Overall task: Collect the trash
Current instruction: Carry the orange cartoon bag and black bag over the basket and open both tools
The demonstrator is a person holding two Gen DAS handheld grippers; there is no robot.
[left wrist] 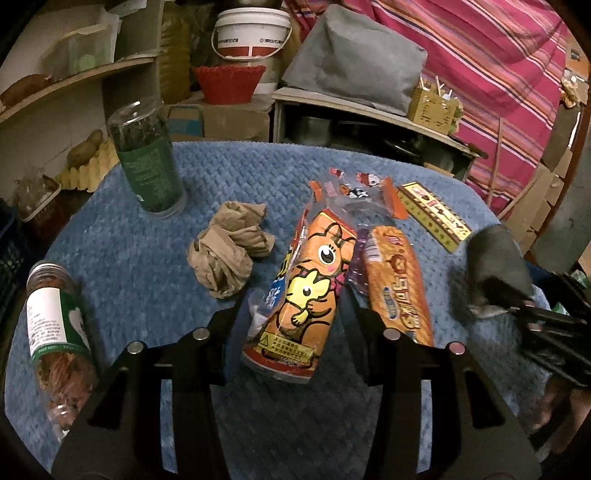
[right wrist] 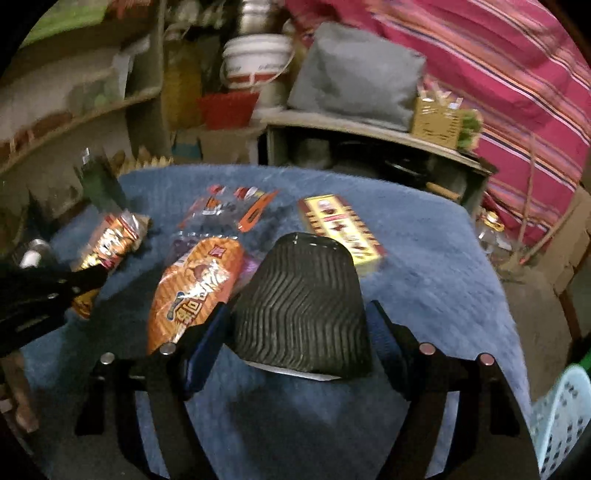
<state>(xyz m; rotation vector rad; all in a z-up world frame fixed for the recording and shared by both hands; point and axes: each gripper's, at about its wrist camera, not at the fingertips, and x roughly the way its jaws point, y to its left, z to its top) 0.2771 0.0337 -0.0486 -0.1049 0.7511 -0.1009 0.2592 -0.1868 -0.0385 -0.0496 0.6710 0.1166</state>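
Left gripper [left wrist: 291, 317] clasped the kangaroo snack bag [left wrist: 303, 291], right gripper [right wrist: 299, 325] the ribbed black cup [right wrist: 303, 295]; most trash remained on the desk [left wrist: 155, 266].

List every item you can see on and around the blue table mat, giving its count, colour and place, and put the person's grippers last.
Kangaroo snack bag: 1, orange, between the left gripper's fingers.
Ribbed cup: 1, black, between the right gripper's fingers.
Biscuit pack: 1, orange, mat centre.
Crumpled paper: 1, brown, left of the bags.
Flat box: 1, yellow, far right.
Jars: 2, green-labelled, one upright, one lying.
Basket: 1, pale blue, beside the table.
Bucket: 1, white, behind.
Left gripper: shut on the bag.
Right gripper: shut on the cup.
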